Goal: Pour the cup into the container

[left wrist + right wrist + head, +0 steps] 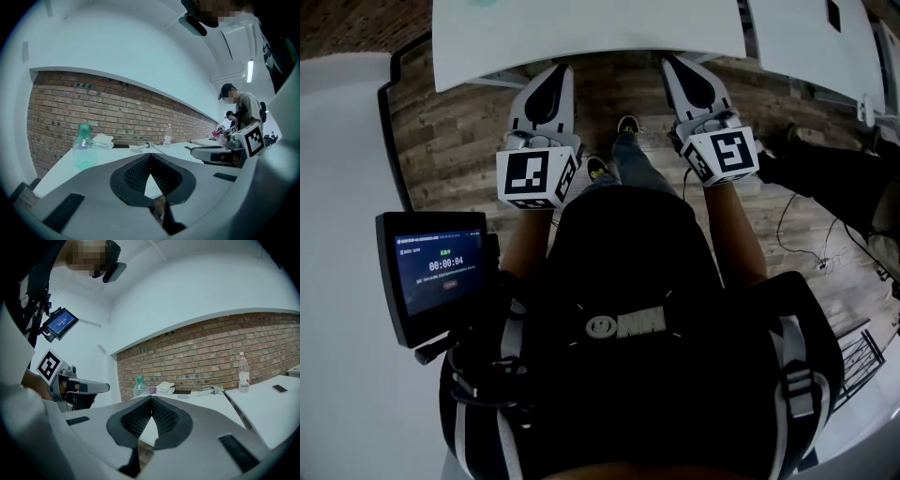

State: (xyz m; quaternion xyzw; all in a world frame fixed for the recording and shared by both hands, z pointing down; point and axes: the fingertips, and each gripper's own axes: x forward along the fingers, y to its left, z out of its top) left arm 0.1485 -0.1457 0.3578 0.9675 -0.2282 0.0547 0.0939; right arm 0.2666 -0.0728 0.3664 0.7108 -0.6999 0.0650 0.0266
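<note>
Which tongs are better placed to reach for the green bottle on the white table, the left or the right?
Probably left. The green bottle looks larger and nearer from the left tongs than from the right tongs. Both are shut and empty.

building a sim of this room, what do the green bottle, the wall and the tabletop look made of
Green bottle: translucent tinted plastic, probably; light passes through it.
Wall: bare red brick, matt, pale mortar lines.
Tabletop: smooth plain white, likely laminate; its core can't be told.

Cool even light from a ceiling strip (249, 71), fisheye bending, dark vignetted corners
</note>
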